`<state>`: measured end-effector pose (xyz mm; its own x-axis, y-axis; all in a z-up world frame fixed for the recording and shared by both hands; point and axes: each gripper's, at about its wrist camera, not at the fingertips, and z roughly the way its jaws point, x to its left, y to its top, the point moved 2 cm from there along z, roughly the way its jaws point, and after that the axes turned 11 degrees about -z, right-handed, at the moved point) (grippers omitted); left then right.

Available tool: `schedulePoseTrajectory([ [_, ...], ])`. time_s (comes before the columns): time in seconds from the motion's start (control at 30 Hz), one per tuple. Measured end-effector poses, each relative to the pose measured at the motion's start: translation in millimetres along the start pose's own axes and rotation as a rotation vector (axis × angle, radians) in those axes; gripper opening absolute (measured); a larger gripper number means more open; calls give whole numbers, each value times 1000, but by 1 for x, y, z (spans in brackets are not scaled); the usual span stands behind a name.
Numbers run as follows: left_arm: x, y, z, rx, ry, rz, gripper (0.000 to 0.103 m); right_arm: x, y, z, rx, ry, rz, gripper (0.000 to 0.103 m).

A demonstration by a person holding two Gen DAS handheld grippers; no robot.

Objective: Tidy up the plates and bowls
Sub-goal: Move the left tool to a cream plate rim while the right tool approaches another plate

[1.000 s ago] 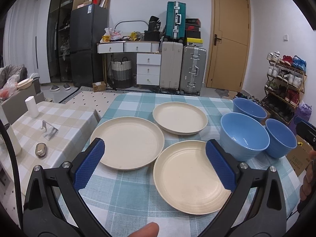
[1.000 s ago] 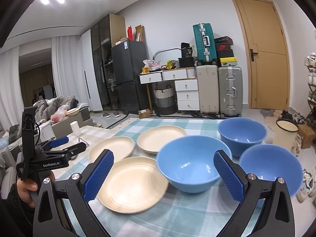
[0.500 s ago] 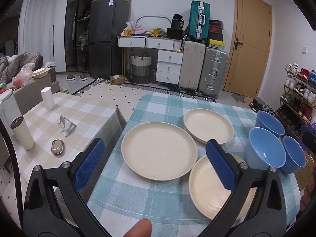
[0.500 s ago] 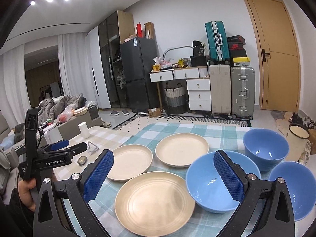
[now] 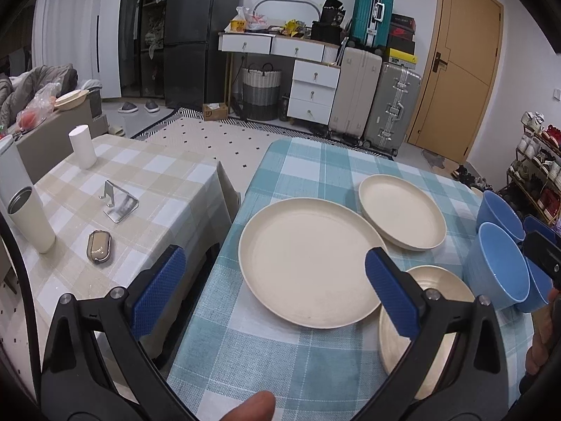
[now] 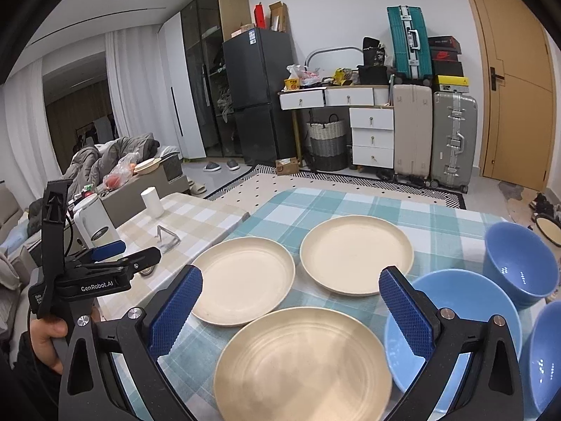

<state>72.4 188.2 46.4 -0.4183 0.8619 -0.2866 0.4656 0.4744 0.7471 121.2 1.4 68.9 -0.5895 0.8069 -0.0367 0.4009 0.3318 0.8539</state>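
While I hold both tools above it, the bench under its blue checked cloth carries everything. Its three cream plates lie flat: the big plate at the left, the far plate just beside it, the near plate closest to me. Three blue bowls stand upright at the right edge: the front bowl, the back bowl and a third bowl. My left tool hangs wide open over the big plate's near left edge, gripping nothing. My right tool is spread equally wide, empty, above the near plate and front bowl.
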Motion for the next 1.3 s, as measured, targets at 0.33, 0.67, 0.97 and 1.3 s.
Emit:
schedulePoseTrajectory([
  [0.33, 26, 12, 38, 49, 18, -21, 102, 8, 9, 56, 69, 28, -15, 103],
  [0.67, 26, 9, 71, 81, 41, 21, 101, 16, 10, 102, 132, 64, -30, 100],
  [0.97, 20, 1, 99, 128, 52, 55, 100, 19, 5, 137, 172, 90, -19, 94],
  [1.3, 26, -5, 124, 177, 63, 44, 99, 12, -5, 169, 225, 107, 6, 89],
])
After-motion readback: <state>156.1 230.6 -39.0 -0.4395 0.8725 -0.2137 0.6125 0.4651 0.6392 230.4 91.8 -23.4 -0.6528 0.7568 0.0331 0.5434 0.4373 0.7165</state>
